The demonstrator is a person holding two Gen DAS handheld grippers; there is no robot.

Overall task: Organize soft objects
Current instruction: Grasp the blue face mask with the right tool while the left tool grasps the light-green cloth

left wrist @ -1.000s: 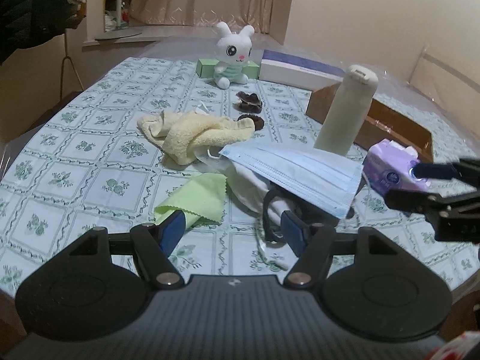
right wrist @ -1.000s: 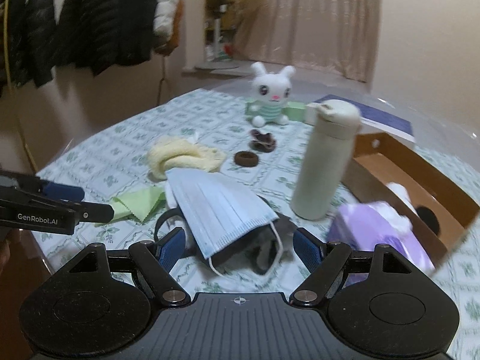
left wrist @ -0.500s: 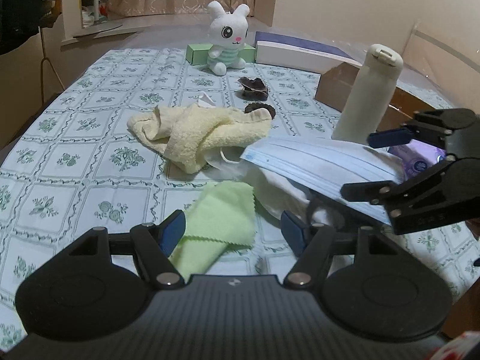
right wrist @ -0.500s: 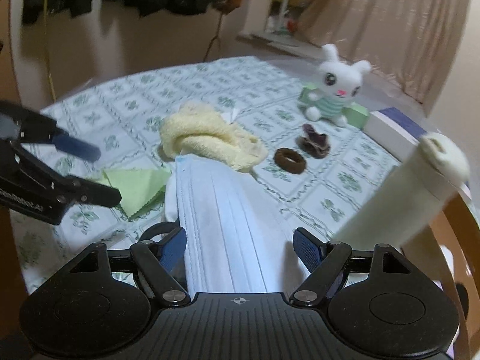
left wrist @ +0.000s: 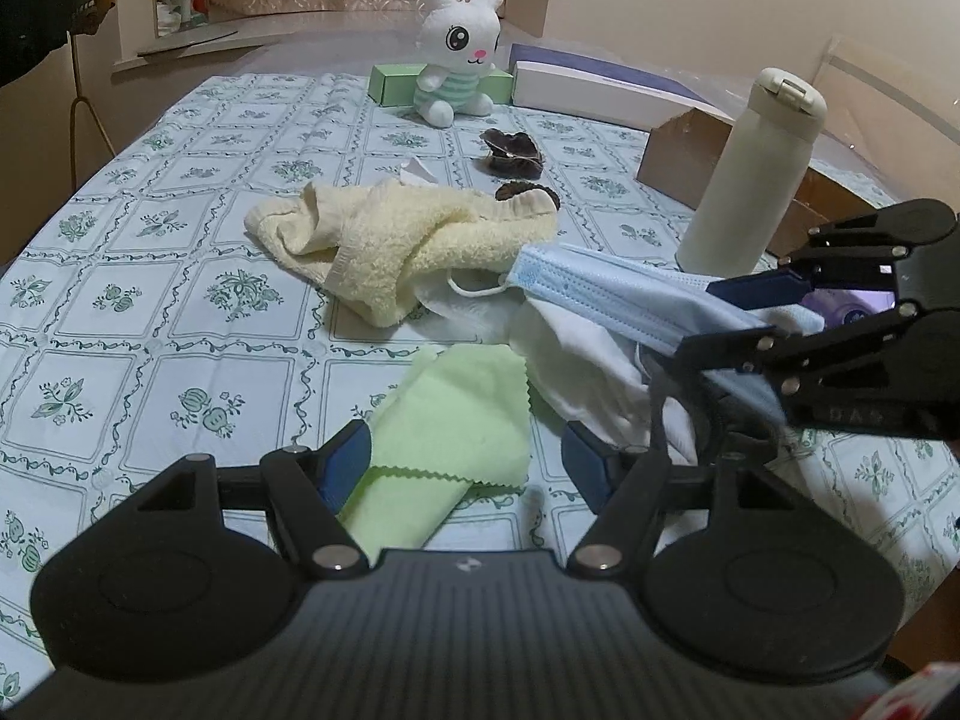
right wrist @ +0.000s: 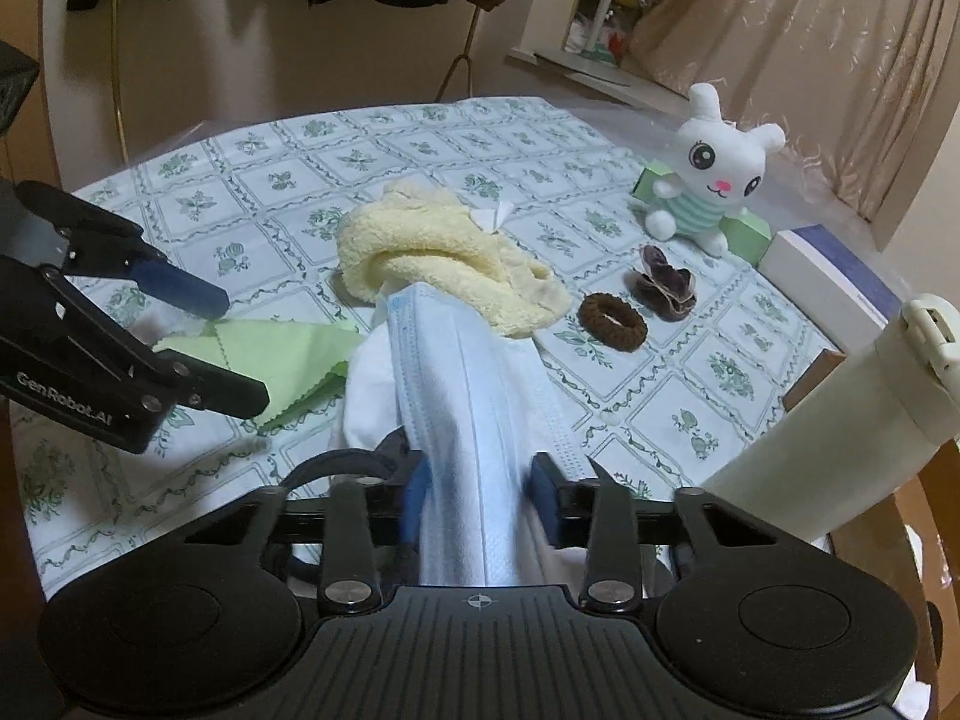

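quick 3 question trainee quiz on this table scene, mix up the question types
1. True or false: the right gripper has the blue face mask between its jaws.
2. What lies between the left gripper's jaws?
A. yellow towel
B. green cloth
C. brown hair tie
3. Fill in: the plush rabbit sits in front of a ____ box.

Key
1. True; the jaws have just been closing on it.
2. B; the jaws stand open around it.
3. Green.
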